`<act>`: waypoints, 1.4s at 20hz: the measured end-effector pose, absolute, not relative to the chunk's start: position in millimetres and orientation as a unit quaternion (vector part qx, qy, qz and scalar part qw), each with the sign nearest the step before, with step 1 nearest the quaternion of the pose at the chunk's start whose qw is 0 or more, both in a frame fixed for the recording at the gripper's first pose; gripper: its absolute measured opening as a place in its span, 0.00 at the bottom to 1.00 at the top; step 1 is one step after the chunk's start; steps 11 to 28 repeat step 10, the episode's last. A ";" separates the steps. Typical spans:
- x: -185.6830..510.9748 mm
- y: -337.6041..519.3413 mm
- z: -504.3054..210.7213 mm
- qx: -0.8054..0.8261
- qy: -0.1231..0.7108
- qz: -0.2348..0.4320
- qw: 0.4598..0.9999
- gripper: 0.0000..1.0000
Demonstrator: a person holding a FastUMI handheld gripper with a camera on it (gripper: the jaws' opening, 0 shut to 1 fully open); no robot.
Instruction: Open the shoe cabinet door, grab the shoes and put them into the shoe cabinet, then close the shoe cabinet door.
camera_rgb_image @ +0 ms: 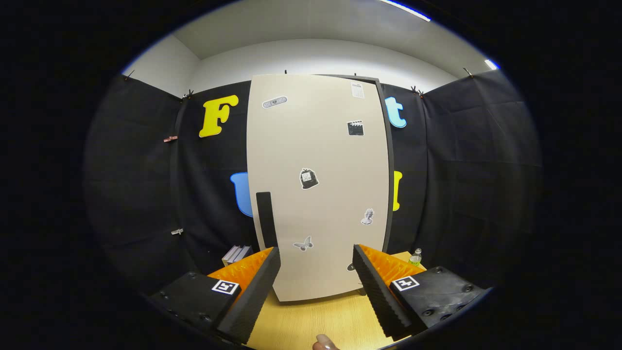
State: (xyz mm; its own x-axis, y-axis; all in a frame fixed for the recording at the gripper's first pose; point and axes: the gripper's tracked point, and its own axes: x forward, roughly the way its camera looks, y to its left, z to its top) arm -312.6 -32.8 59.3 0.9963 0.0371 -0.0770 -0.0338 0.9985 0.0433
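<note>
Nearest of all, a fingertip of the person (324,343) is poking into sight low between the two fingers, over the wooden desk (316,321). The gripper (316,265) is hanging above that desk with its fingers spread wide apart and nothing between them but bare desk and the foot of the shoe cabinet. Just ahead of the fingers the shoe cabinet door (318,184) is standing upright on the desk, a tall pale panel that is facing the camera and looking shut, or very nearly so, since a thin dark frame is showing along its right side. A dark vertical handle (266,218) is sitting low on the door near its left edge, just above the left finger. Several small stickers are dotting the panel, among them a butterfly (303,243) near the bottom and a clapperboard (355,128) higher up. Beside the left finger, a small stack of books (236,253) is lying by the cabinet's left side. To the right, past the right finger, a clear bottle (415,257) with a greenish band is standing on the desk. Behind everything, the black cloth wall (466,170) is hanging around the booth.
</note>
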 end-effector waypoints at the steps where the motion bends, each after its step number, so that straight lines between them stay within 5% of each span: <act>1: -311.2 -33.3 58.8 0.021 0.040 0.017 0.999 0.98; 28: -307.4 -35.1 56.4 0.019 0.044 0.017 0.999 0.98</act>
